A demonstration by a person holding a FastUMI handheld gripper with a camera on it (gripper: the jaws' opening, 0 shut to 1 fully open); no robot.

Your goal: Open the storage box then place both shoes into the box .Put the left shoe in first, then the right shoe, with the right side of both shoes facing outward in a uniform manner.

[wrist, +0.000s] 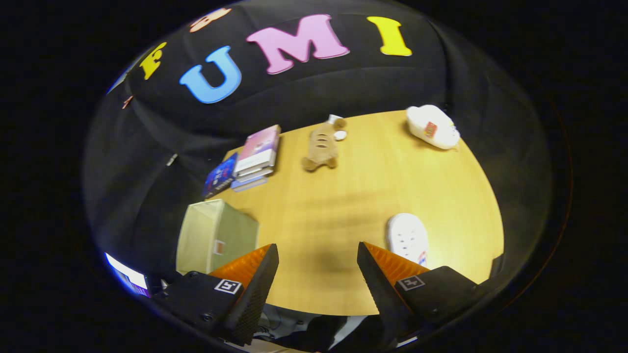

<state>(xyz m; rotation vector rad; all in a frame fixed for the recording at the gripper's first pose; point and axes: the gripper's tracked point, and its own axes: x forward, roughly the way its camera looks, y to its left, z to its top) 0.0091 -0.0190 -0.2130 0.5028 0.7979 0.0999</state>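
Hand-held gripper (318,274): its two fingers are spread wide apart with nothing between them. It hangs above the worktop (343,206), likely getting ready for the box.
Storage box (216,238): one, pale green cloth, at about 10 o'clock, just past the left finger. It looks shut, so opening it is the first job.
Near shoe (407,238): one, white, at 2 o'clock, just past the right finger.
Far shoe (432,126): one, white, at 1 o'clock, well apart from the first.
Shoes counted: two, both outside the box.
Toy bear (321,146): one, at 12 o'clock.
Books (248,162): a small stack with one book beside it, at 11 o'clock.
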